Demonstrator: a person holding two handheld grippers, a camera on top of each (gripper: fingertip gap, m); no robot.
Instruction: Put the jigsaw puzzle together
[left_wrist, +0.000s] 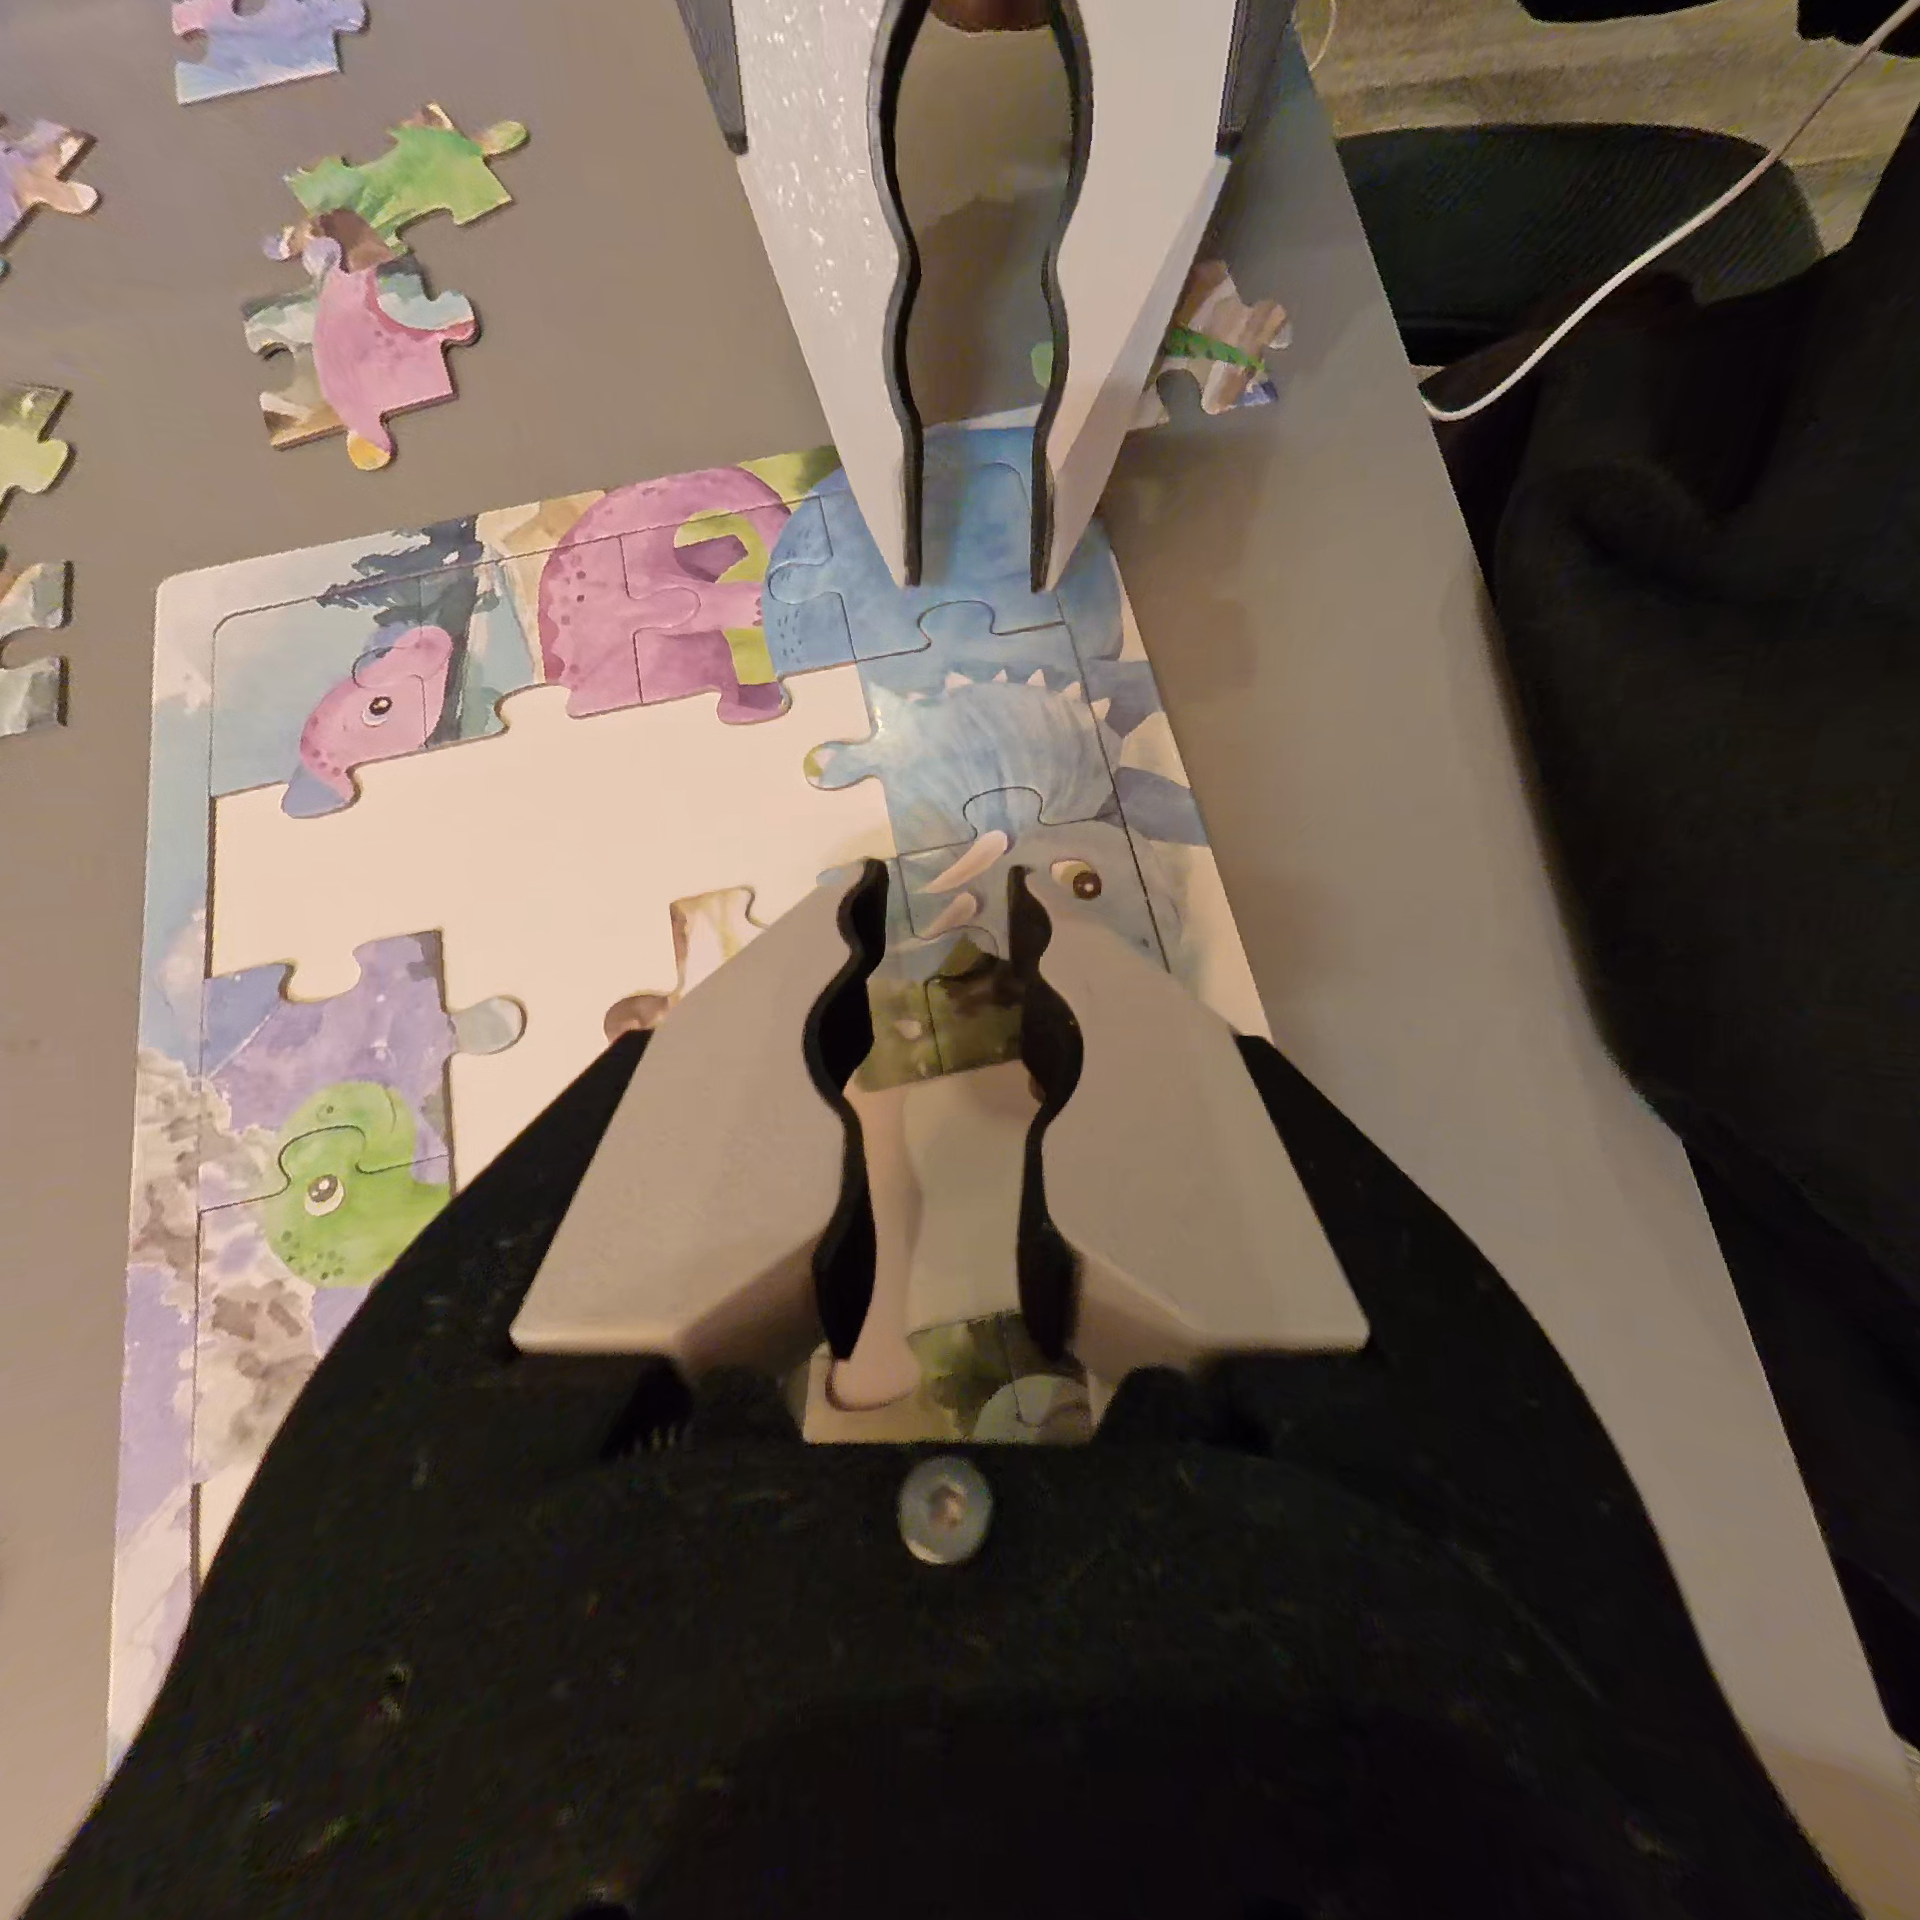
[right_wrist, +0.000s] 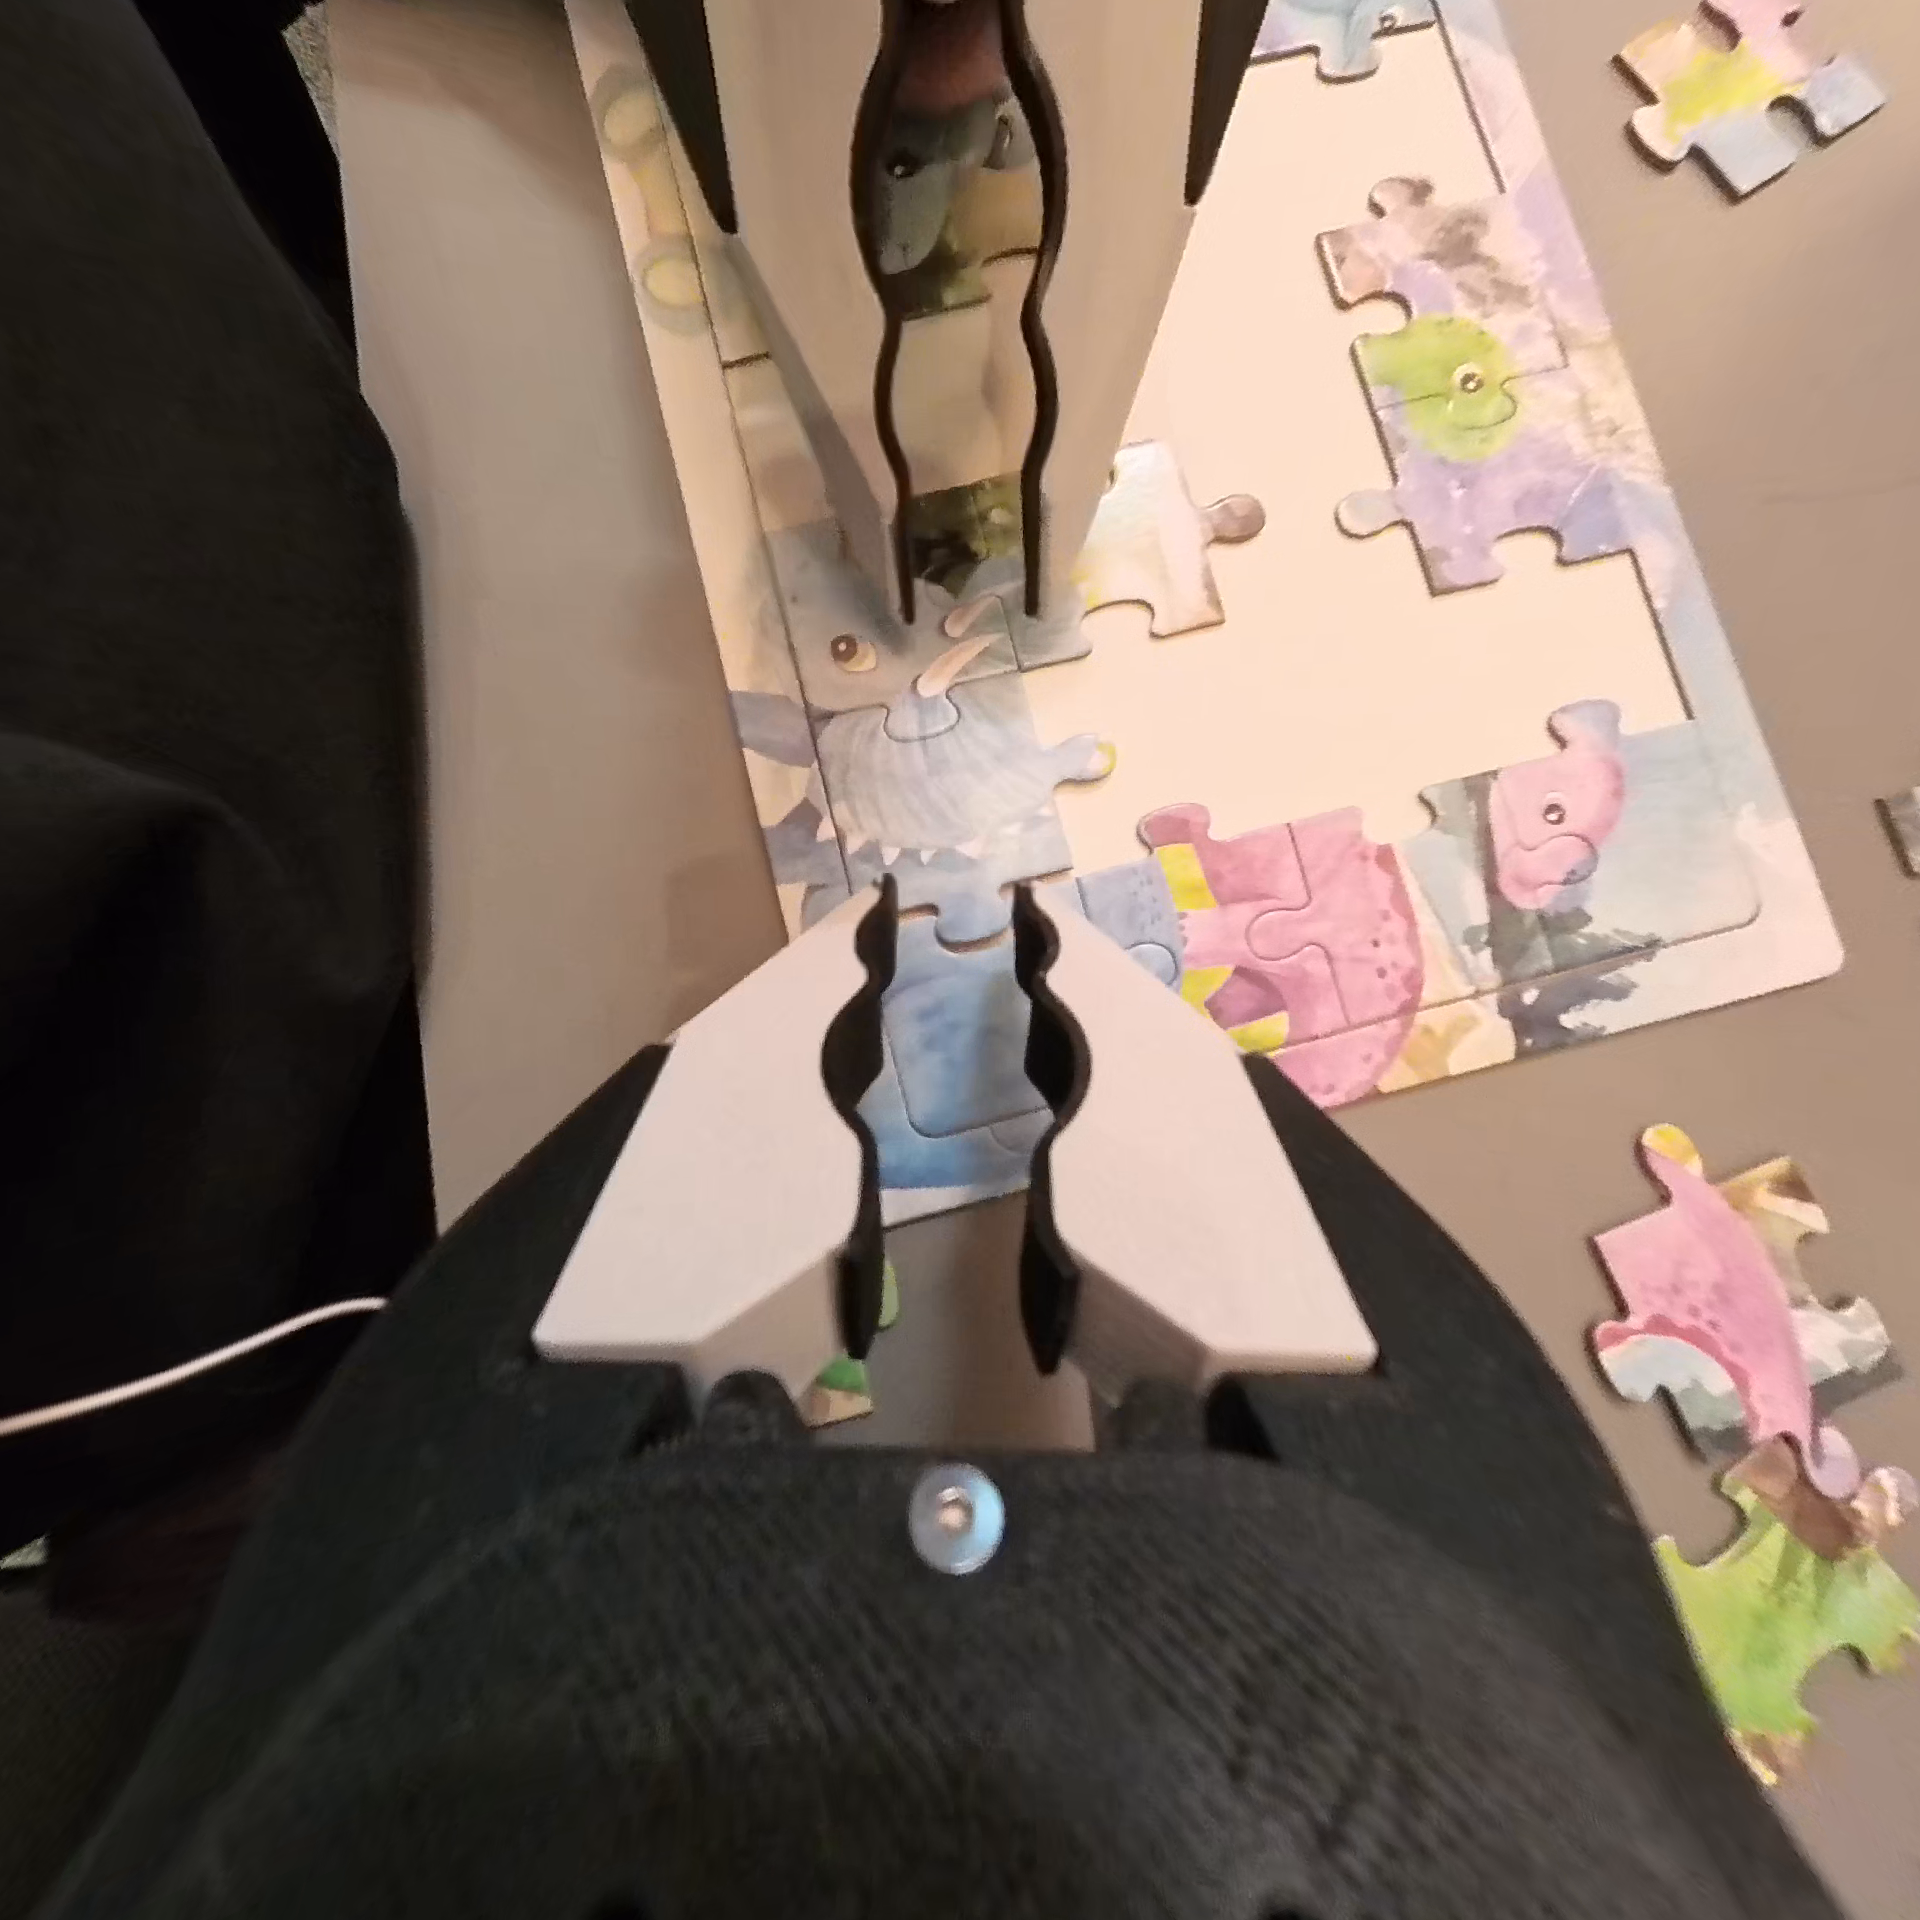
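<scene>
Left hand-held gripper (left_wrist: 943, 883) and right hand-held gripper (right_wrist: 954, 899) narrowly parted, empty, tips over jigsaw puzzle (left_wrist: 644, 613)

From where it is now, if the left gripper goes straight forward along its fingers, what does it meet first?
Probably the right gripper, which faces the left gripper tip to tip above the blue dinosaur pieces in the puzzle tray. Height is unclear; if it points down, it meets those pieces first.
</scene>
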